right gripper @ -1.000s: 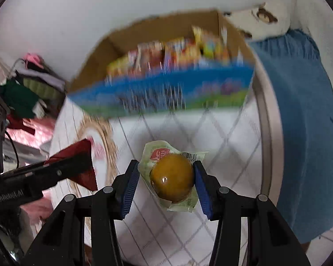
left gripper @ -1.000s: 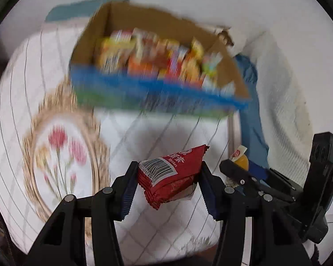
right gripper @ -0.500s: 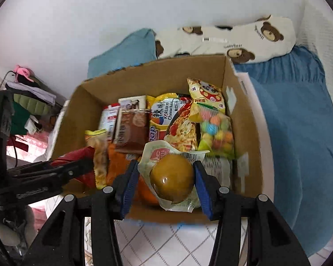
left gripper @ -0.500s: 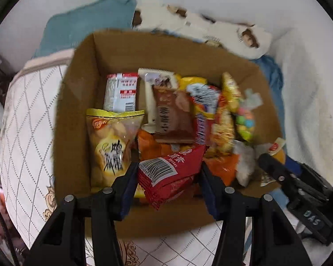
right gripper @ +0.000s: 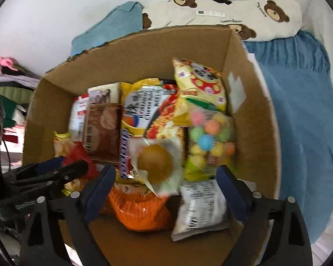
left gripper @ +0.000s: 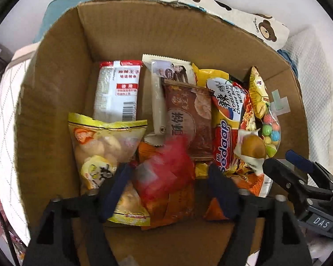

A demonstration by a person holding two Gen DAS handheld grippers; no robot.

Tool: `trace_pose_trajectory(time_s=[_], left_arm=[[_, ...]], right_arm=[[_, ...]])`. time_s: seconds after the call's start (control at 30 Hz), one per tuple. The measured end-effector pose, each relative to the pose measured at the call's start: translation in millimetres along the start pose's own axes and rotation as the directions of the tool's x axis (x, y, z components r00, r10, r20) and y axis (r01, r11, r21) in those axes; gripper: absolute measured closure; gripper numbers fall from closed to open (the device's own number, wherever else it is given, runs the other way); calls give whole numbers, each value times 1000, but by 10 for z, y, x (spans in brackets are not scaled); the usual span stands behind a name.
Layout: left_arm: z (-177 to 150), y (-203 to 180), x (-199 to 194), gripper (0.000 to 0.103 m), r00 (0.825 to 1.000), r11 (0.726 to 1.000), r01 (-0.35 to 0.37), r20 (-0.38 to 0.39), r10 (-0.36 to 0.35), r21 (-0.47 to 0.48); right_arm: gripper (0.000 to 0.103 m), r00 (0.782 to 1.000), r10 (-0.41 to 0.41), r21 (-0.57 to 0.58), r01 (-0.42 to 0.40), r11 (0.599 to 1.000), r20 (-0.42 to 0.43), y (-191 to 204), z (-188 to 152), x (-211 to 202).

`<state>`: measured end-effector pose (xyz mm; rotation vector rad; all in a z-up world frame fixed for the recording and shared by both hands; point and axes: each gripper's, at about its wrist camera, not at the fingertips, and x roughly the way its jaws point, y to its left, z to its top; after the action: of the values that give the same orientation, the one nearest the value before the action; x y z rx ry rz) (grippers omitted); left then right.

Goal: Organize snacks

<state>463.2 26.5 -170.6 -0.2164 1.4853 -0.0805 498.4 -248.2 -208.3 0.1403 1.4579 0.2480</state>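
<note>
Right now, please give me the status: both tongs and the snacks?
Left tongs open, red packet loose between them. Right tongs open, egg pack released. Both above cardboard box. Nothing in the way.

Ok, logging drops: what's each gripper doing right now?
Left gripper: open, red packet loose between its fingers.
Right gripper: open, wrapped egg released.

The red packet (left gripper: 164, 173) between the left gripper's fingers (left gripper: 113, 190) is smeared by motion, its print unreadable. The egg-shaped snack (right gripper: 155, 163) in its clear wrapper is blurred too. Orange packets (right gripper: 139, 208) lie half buried under other snacks. The cardboard box's (left gripper: 55, 102) near wall is cut off by the lower edge.
</note>
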Motion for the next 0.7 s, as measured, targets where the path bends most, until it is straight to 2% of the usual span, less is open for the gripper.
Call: trace_pose_trajectory(time_s=[0.1, 0.3, 0.4, 0.7], left_arm=[[-24, -39, -9, 17, 1000, 1000, -7, 9, 7, 7], [-53, -111, -11, 11, 999, 999, -35, 22, 35, 23], [-41, -149, -20, 11, 999, 999, -43, 33, 42, 20], [-156, -220, -279, 11, 993, 998, -63, 103, 60, 25]], right_arm=[[5, 998, -64, -20, 64, 998, 8, -23, -15, -29], [5, 996, -84, -30, 84, 996, 8, -46, -70, -73], [5, 994, -105, -39, 106, 994, 28, -20, -105, -131], [5, 993, -96, -29, 98, 995, 74, 4, -203, -359]])
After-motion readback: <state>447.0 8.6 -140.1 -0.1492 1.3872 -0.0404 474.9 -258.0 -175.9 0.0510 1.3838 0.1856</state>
